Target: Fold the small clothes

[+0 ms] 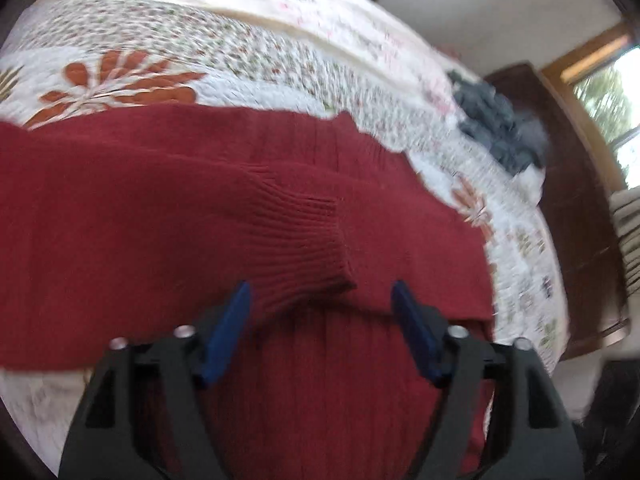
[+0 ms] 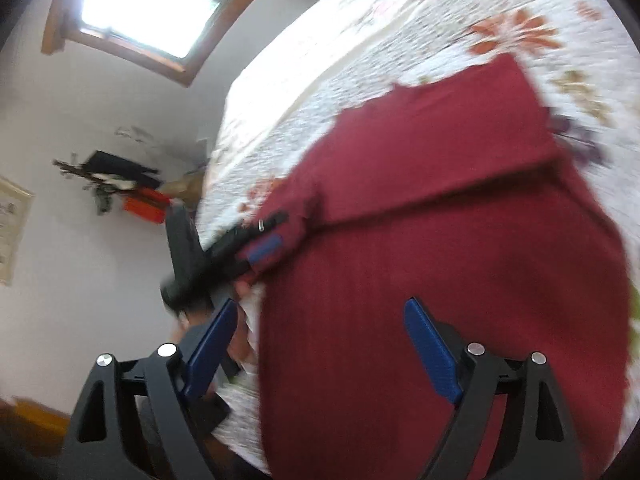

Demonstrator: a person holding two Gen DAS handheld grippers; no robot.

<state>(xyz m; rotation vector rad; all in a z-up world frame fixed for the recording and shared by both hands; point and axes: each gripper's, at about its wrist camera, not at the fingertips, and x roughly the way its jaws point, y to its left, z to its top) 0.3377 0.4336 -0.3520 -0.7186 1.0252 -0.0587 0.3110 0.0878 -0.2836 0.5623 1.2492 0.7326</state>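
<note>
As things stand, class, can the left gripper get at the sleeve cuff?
Probably yes. The left gripper is open, and the cuff lies on top of the red sweater just ahead of its fingertips, with nothing lying between them.

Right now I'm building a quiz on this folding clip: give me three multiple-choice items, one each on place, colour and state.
1. Where does the red sweater lie?
A. on a floral quilt
B. on a wooden floor
C. in a basket

2. What colour are the pads of the left gripper?
A. yellow
B. blue
C. white

3. How do the right gripper's jaws stand?
A. shut on a sleeve
B. shut on nothing
C. open

Answers: 1 A, the quilt shows all around the sweater; 2 B, both pads are blue; 3 C, a wide gap separates the jaws.
</note>
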